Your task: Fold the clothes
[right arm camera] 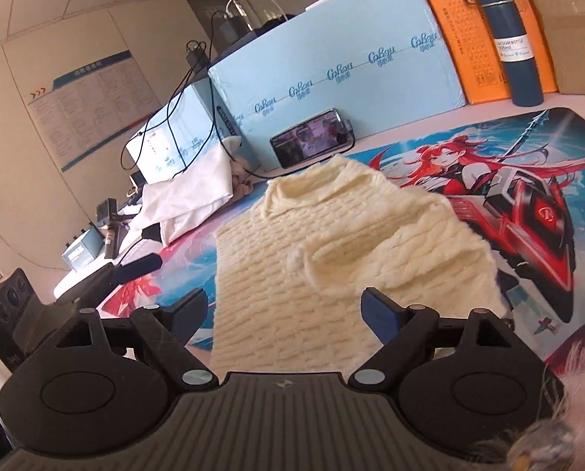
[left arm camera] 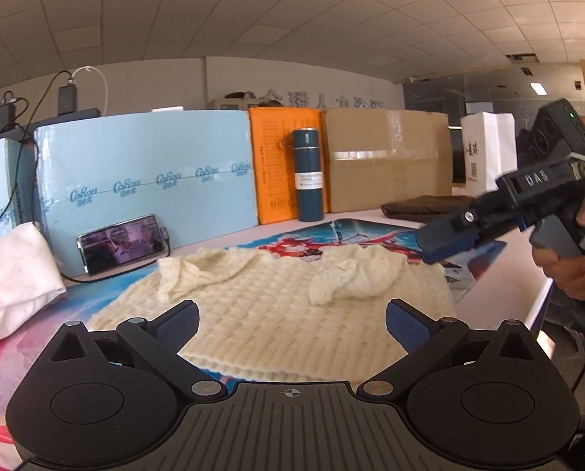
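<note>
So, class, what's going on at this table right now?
A person holds a pair of tongs in each hand over a cream knitted sweater lying on a printed desk mat. The sleeves look already folded in over the body. Both the left tongs and the right tongs are open and hold nothing; neither is gripping the knit. A white cloth sits bunched off to one side.

- an office-like room used as a makeshift work space
- tiled drop ceiling (left arm camera: 253,11) with panel lights
- printed notice board (right arm camera: 92,98) on the wall
- cardboard box (left arm camera: 386,161) and blue foam boards (left arm camera: 147,180) fence the worktop (left arm camera: 512,267)
- chargers and cables (right arm camera: 174,117) trail about
</note>
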`<act>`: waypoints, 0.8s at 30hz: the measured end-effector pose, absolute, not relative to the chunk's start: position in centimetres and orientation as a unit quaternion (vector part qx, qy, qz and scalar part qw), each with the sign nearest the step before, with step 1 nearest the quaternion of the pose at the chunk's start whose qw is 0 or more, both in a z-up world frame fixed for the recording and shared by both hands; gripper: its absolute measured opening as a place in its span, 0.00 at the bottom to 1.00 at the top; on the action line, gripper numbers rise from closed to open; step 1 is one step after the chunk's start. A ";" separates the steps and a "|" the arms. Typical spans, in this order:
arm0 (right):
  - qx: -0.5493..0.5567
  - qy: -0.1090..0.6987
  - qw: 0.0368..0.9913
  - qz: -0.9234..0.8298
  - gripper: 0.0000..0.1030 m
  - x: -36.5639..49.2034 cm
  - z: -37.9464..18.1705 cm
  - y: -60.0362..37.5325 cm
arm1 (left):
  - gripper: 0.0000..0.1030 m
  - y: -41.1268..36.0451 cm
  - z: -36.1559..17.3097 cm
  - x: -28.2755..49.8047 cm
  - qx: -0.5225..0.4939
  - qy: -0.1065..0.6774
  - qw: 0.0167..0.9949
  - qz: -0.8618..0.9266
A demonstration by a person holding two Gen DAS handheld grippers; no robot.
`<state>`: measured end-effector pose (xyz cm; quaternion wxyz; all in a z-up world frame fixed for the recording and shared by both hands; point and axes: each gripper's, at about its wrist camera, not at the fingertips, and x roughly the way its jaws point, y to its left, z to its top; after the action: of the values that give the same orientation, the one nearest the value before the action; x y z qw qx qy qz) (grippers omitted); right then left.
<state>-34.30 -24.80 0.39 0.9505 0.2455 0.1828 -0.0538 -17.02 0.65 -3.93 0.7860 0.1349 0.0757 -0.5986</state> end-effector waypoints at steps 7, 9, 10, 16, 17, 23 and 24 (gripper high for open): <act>0.209 0.146 0.953 -0.163 0.88 -37.0 0.0 -26.8 | 1.00 -2.5 -6.3 -22.5 0.275 0.028 0.709 -0.649; 0.206 0.148 0.953 -0.166 0.88 -37.2 -0.5 -26.8 | 1.00 -3.1 -7.0 -23.1 0.300 0.017 0.708 -0.639; 0.203 0.149 0.953 -0.166 0.88 -37.3 -0.6 -26.8 | 1.00 -3.3 -7.2 -23.1 0.304 0.011 0.711 -0.634; 0.174 0.148 0.960 -0.164 0.93 -37.7 -0.8 -25.8 | 1.00 -2.7 -6.9 -22.3 0.299 -0.028 0.755 -0.584; 0.171 0.147 0.961 -0.162 0.93 -37.7 -0.8 -25.7 | 1.00 -2.7 -6.8 -22.0 0.297 -0.025 0.758 -0.581; 0.163 0.147 0.964 -0.152 0.94 -37.1 -1.0 -25.3 | 1.00 -3.3 -7.6 -23.6 0.309 -0.070 0.748 -0.584; 0.162 0.148 0.964 -0.152 0.94 -37.0 -1.0 -25.3 | 0.99 -3.4 -7.6 -23.5 0.303 -0.072 0.746 -0.589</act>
<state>-37.02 -25.25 -1.05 0.9637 0.1615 0.1485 -0.1522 -23.54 -3.43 -7.64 0.7460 0.3027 -0.0721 -0.5887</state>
